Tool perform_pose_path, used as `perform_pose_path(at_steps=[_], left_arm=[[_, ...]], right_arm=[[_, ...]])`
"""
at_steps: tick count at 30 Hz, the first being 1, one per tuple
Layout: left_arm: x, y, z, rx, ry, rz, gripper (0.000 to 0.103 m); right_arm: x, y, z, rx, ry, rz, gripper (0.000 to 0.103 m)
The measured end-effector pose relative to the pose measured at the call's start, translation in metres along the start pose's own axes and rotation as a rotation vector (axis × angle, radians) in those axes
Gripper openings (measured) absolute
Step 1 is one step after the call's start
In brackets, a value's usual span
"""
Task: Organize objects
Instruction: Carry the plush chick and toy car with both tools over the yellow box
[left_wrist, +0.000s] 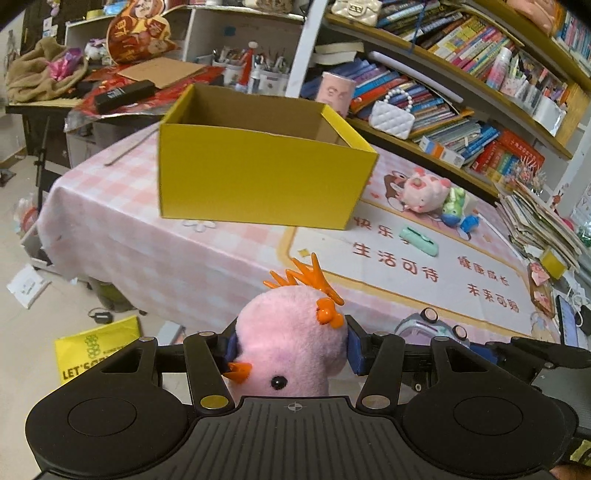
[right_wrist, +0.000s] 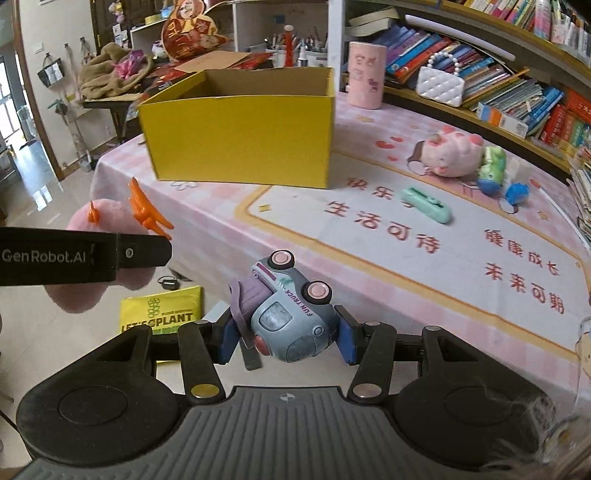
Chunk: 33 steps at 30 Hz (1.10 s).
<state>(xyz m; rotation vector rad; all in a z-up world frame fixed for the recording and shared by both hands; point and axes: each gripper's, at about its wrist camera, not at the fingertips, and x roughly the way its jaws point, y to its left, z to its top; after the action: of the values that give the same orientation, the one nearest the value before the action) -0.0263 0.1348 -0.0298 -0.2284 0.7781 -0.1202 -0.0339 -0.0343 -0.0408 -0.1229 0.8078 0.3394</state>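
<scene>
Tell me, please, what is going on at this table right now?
A person is tidying toys with two handheld grippers. The left gripper is shut on a pink plush chick, and the right gripper is shut on a blue-grey toy truck. Both are held near the table's front edge, short of the open yellow box. A pink plush pig and a mint green case lie on the tablecloth.

plush chick (left_wrist: 291, 343): fuzzy cloth | toy truck (right_wrist: 291, 317): glossy plastic | box (left_wrist: 258, 173): matt cardboard
</scene>
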Motion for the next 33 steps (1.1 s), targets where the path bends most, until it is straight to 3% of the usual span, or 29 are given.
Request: perform_pose_path(at_steps=[17, 33], left_arm=[[-0.038, 0.046, 0.001, -0.035, -0.090, 0.009, 0.052], [-0.045, 0.046, 0.052, -0.030, -0.236, -0.013, 0.052]], right_arm=[[-0.006, 0.048, 0.015, -0.051, -0.040, -0.008, 0.050], [-0.005, 0.045, 0.075, -0.019, -0.178, -0.011, 0.050]])
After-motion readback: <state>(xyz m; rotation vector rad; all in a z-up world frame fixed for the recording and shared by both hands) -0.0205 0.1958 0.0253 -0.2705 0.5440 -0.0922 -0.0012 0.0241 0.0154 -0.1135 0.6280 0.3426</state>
